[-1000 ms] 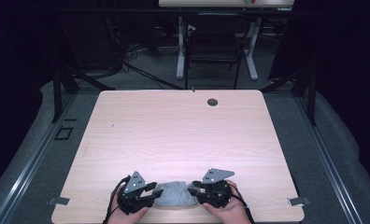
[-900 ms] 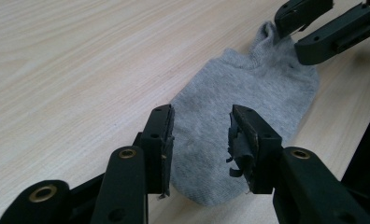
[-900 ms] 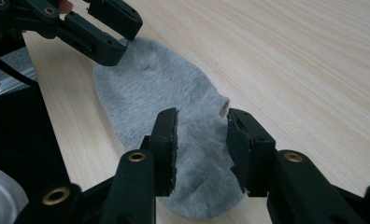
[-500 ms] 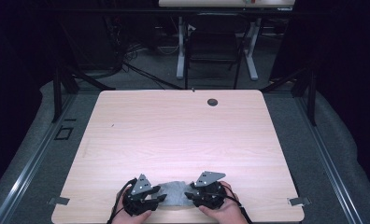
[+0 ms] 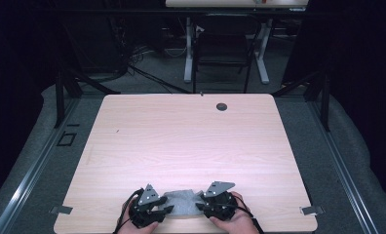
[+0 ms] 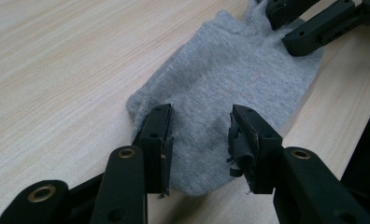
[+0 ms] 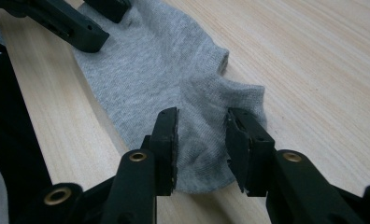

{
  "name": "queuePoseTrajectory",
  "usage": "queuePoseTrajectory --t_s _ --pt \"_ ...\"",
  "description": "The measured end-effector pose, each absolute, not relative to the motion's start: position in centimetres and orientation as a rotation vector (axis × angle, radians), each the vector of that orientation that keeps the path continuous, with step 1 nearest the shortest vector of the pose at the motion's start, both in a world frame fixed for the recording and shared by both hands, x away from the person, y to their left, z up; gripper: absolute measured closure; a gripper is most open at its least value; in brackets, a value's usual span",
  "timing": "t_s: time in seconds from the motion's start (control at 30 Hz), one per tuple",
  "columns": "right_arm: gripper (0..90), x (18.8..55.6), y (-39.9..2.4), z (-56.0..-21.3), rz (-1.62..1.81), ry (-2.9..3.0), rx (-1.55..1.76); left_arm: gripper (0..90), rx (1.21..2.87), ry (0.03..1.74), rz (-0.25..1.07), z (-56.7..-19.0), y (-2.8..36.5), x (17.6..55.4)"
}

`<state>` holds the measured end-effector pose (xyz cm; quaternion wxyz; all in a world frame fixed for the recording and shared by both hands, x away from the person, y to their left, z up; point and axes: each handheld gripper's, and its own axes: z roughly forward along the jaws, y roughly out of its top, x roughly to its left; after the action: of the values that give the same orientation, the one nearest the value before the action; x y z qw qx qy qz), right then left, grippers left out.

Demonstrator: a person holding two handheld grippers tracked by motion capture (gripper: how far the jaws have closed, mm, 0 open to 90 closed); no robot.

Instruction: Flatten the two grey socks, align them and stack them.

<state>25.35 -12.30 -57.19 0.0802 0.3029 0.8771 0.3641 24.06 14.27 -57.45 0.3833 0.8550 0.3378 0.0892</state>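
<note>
- Lying flat at the near edge of the desk (image 5: 191, 141), a little left of its middle: a grey sock (image 5: 183, 203), stretched left to right between the two tongs.
- Showing pale wood grain across the desktop, with a round dark grommet hole (image 5: 221, 106) near the far edge and a small dark fleck toward the far left.
- Resting on grey floor, with metal rails (image 5: 32, 170) running along both sides and dark stands at the far corners.
- Standing beyond the far edge: a dark chair (image 5: 222, 46) and the white legs of another desk (image 5: 187, 48), with loose cables (image 5: 132, 61) on the floor to the left; deep shadow elsewhere.
- Reading no brand, label or writing anywhere on the sock, the tongs or the desk.
- Held in the left hand (image 5: 132, 225), left tongs (image 6: 199, 144) released, jaws spread over one rounded end of the sock with cloth visible between them; frayed black padding hanging from the right-hand jaw in the left gripper view.
- Held in the right hand (image 5: 235, 222), right tongs (image 7: 202, 142) likewise released, jaws parted above the other end, beside the sock's cuff opening (image 7: 223, 60).
- Cannot tell whether either pair of jaw tips presses on the cloth.
</note>
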Motion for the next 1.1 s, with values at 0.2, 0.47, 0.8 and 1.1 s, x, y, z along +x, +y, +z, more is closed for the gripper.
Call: queuePoseTrajectory --t_s 0.2,0.47,0.8,1.1 --pt "65.0 25.4 -12.5 -57.3 1.11 2.627 0.905 59.3 2.181 0.856 0.233 -57.5 14.2 24.0" --pt "64.6 25.9 -12.5 -57.4 1.123 2.618 0.926 59.3 2.166 0.871 0.218 -57.5 14.3 24.7" --pt "64.4 27.1 -12.4 -57.4 1.131 2.614 0.955 59.1 2.146 0.904 0.212 -57.5 14.4 26.1" --pt "64.0 28.8 -12.0 -57.2 1.104 2.627 0.974 57.0 2.142 0.91 0.224 -57.6 14.4 27.7"
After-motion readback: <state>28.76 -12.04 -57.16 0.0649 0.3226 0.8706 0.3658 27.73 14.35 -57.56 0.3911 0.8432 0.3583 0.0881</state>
